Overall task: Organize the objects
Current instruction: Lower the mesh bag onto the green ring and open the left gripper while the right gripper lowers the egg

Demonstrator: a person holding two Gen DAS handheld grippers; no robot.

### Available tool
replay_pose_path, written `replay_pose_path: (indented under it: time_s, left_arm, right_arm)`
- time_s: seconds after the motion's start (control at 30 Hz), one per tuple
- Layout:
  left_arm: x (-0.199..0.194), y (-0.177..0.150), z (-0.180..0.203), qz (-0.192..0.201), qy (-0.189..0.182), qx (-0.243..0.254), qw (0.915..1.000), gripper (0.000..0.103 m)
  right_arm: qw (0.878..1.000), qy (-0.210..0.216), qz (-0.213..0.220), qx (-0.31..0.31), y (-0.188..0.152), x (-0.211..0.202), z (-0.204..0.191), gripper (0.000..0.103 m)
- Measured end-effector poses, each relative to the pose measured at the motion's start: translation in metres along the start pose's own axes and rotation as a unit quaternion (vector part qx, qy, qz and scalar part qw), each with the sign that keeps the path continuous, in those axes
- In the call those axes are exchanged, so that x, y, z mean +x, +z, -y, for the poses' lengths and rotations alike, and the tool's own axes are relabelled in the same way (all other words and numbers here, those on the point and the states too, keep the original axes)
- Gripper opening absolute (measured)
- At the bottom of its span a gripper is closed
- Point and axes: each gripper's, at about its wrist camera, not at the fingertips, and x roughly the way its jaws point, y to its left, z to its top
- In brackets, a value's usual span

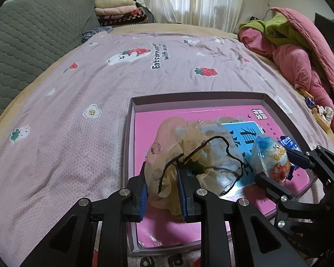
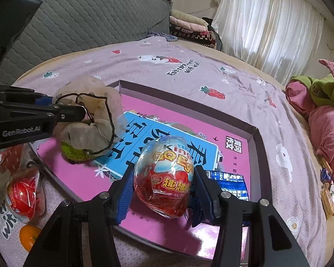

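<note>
Because the left gripper (image 1: 161,191) pinches only loose scrunchie (image 1: 189,151) fabric and the right gripper (image 2: 162,191) clamps a slick wrapped egg (image 2: 164,175), either could slip outside the box (image 2: 255,138).

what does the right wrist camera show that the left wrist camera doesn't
Only the right wrist view shows a second wrapped egg and an orange lying on the bedspread beside the box.

Only the left wrist view shows the left gripper's blue pads squeezing the mesh bag.

Both show the right gripper shut on the toy egg over the pink book in the shallow box.
</note>
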Motion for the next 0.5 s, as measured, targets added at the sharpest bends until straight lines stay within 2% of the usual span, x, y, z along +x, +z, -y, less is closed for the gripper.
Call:
replay_pose_path:
  time_s: [0.27, 0.5]
  left_arm:
    - [-0.0046, 0.0007, -0.0018, -0.001, -0.009, -0.002, 1.0000, 0.028]
    - [-0.0057, 0.0021, -0.0046, -0.002, -0.011, -0.009, 0.9999, 0.041]
  right_arm:
    - [1.000, -0.001, -0.004, 0.018, 0.0007, 0.0030, 0.0075, 0.053]
    - [1.000, -0.008, -0.004, 0.020, 0.0018, 0.0065, 0.0095, 0.053]
